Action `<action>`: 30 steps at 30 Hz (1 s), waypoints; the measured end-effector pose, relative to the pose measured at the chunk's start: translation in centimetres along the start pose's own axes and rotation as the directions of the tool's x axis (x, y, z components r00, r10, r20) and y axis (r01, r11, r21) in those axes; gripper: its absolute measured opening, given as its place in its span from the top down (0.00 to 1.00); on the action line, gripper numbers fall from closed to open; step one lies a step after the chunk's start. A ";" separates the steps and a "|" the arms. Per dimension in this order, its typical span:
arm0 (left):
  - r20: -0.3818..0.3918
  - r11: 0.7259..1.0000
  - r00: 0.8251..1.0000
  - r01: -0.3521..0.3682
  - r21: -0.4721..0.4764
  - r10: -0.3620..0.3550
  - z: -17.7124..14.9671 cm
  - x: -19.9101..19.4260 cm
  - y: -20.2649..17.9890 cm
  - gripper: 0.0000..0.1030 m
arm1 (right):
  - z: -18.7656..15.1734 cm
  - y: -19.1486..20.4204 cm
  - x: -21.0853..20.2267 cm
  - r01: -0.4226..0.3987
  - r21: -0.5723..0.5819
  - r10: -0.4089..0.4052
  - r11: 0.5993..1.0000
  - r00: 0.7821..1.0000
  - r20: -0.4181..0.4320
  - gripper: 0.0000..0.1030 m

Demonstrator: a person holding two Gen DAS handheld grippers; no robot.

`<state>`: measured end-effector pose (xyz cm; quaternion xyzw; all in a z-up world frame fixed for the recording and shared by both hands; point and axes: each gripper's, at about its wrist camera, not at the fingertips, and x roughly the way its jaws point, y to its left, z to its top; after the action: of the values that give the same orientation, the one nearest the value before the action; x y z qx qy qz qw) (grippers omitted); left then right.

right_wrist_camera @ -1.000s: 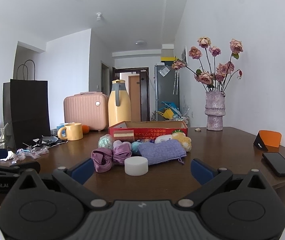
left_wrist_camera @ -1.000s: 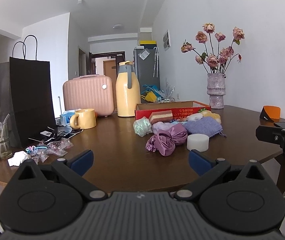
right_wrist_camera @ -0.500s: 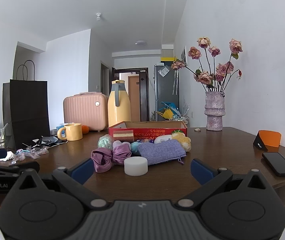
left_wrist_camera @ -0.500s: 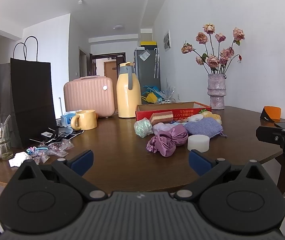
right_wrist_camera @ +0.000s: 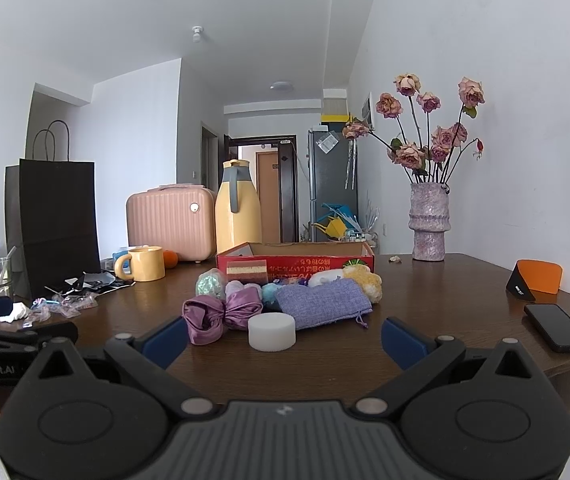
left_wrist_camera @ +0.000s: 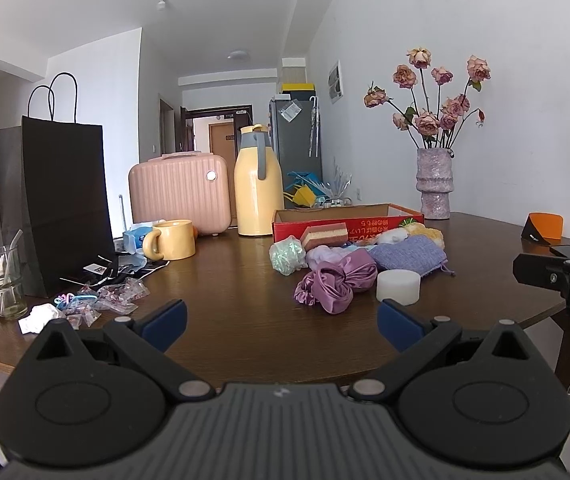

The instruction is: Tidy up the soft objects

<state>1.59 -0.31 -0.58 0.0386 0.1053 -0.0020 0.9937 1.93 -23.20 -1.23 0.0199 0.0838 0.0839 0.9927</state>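
— Soft objects first, left wrist view: where do they lie?
— They sit in a loose heap on the brown table (left_wrist_camera: pixel 225 280), pressed up against the front of a red cardboard box (left_wrist_camera: pixel 347 222). A purple satin scrunchie (left_wrist_camera: pixel 335 284) is at the near edge, with a white foam puck (left_wrist_camera: pixel 399 287) just beside it to the right. Behind those are a lavender cloth pouch (left_wrist_camera: pixel 409 255), a pale green mesh ball (left_wrist_camera: pixel 287 255), a layered sponge block (left_wrist_camera: pixel 325 236) and a yellow plush toy (left_wrist_camera: pixel 429 234).
— And the left tongs (left_wrist_camera: pixel 281 320)?
— Spread wide and holding nothing. They hang over the table's near edge; the heap is ahead of them and toward the right tip, apart from both blue fingertips (left_wrist_camera: pixel 399 322).
— Now the right wrist view.
— Here the heap is almost dead ahead of the right tongs (right_wrist_camera: pixel 285 338). The foam puck (right_wrist_camera: pixel 272 332) is nearest, lying between the lines of the two tips but beyond them. The scrunchie (right_wrist_camera: pixel 221 316) is just left of it, the pouch (right_wrist_camera: pixel 323 304) behind and to its right, and the plush toy (right_wrist_camera: pixel 365 282) touches the box (right_wrist_camera: pixel 297 260).
— State of those tongs?
— Spread as well, gripping nothing, touching none of the heap.
— Anything else on the table?
— A yellow mug (right_wrist_camera: pixel 143 264), a yellow thermos jug (right_wrist_camera: pixel 237 208), a vase of dried roses (right_wrist_camera: pixel 429 224) and a phone (right_wrist_camera: pixel 557 328) near the right edge.
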 end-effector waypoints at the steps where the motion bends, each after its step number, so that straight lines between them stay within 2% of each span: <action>1: 0.001 1.000 1.000 0.000 0.000 0.000 0.0 0.0 0.0 0.00 | 0.0 0.0 0.0 0.000 0.001 0.000 1.000 1.000 -0.001 0.00; 23: -0.002 1.000 1.000 0.004 0.005 -0.004 -0.1 0.2 0.0 0.00 | -0.1 0.0 0.1 0.007 -0.002 -0.007 1.000 1.000 -0.003 0.00; 27: -0.002 1.000 1.000 -0.009 0.030 0.009 0.4 2.3 -0.4 0.00 | 0.1 -0.7 1.2 0.000 0.020 0.000 1.000 1.000 0.010 0.00; 30: -0.050 1.000 0.999 0.000 0.012 0.000 0.8 4.9 -0.4 0.00 | 0.6 -1.5 2.8 -0.002 0.041 0.001 0.999 1.000 0.027 0.00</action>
<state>6.52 -0.75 -0.88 0.0444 0.1299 -0.0018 0.9905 5.00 -24.18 -1.16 0.0416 0.0721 0.0826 0.9931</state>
